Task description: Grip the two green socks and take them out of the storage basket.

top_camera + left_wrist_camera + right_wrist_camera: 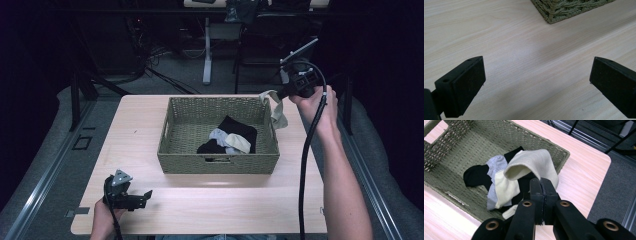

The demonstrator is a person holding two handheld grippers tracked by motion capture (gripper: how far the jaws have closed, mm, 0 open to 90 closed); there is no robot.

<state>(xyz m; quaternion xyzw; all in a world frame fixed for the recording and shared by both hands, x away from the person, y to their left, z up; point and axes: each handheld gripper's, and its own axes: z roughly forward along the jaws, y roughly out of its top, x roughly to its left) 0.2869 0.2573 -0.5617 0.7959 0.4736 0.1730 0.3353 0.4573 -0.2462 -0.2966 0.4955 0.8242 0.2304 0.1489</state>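
1. The right gripper (283, 93) is held up above the far right corner of the woven basket (170, 130), its jaws pressed together on a beige sock (276, 111).
2. In the high view that sock hangs from the jaws and drapes down just outside the basket's right rim; in the right gripper view the beige sock (536, 165) bulges out ahead of the jaw tips, its open cuff turned to the camera.
3. The basket stands in the middle of the pale wooden desk (210, 205), with a handle slot in its near wall.
4. Inside it lie a black sock (240, 129), a grey sock (218, 135) and a cream sock (239, 143), heaped together towards the right half.
5. The left gripper (148, 196) rests low over the near left part of the desk, jaws spread wide with nothing between them; its own view shows bare wood and a corner of the basket (564, 10).
6. No brand, label or readable writing can be made out on the socks, basket or grippers.
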